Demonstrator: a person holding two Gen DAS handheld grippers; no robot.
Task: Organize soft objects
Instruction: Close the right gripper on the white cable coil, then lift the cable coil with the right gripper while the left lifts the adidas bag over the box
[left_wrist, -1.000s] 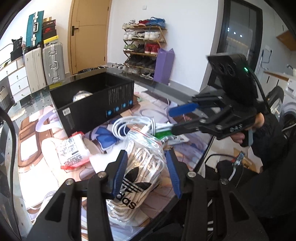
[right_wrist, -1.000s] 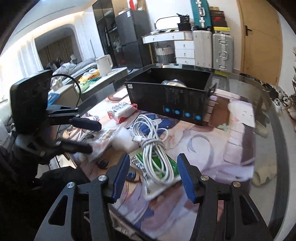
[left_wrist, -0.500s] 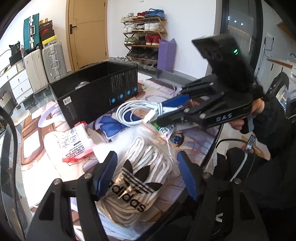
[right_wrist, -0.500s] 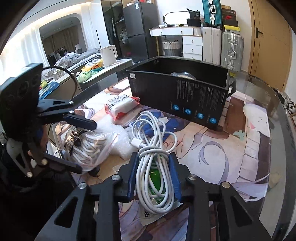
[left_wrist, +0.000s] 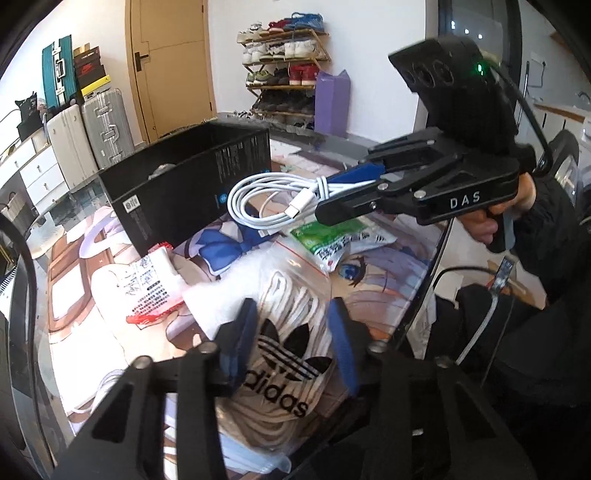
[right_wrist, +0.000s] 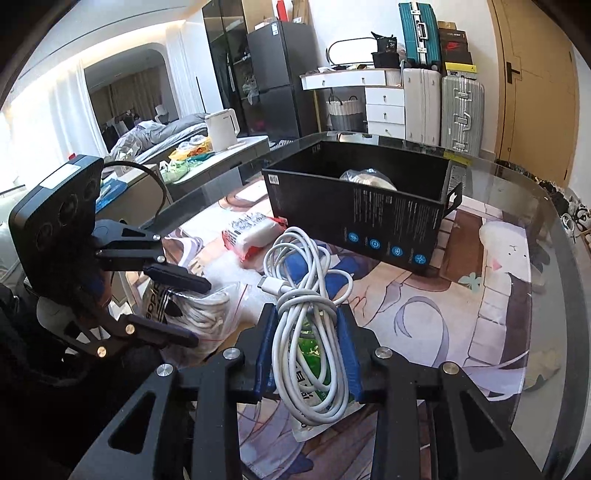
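Observation:
My right gripper (right_wrist: 306, 325) is shut on a coiled white charging cable (right_wrist: 306, 273) and holds it above the table; it also shows in the left wrist view (left_wrist: 273, 199) hanging from the right gripper (left_wrist: 332, 192). My left gripper (left_wrist: 291, 332) has its jaws around a clear Adidas bag of white cord (left_wrist: 284, 332); whether it grips is unclear. The same bag (right_wrist: 195, 306) shows in the right wrist view between the left gripper's fingers (right_wrist: 177, 277). A black open box (right_wrist: 362, 218) with a wrapped item inside stands at the back.
A red-and-white packet (left_wrist: 155, 280) lies left of the bag. A green-and-white packet (left_wrist: 332, 236) lies under the lifted cable. The table edge (left_wrist: 424, 295) runs close on the right. Suitcases (right_wrist: 443, 107) and a door stand beyond the table.
My right gripper closed on the white cable and lifted it off the table. My left gripper's jaws narrowed around the Adidas bag.

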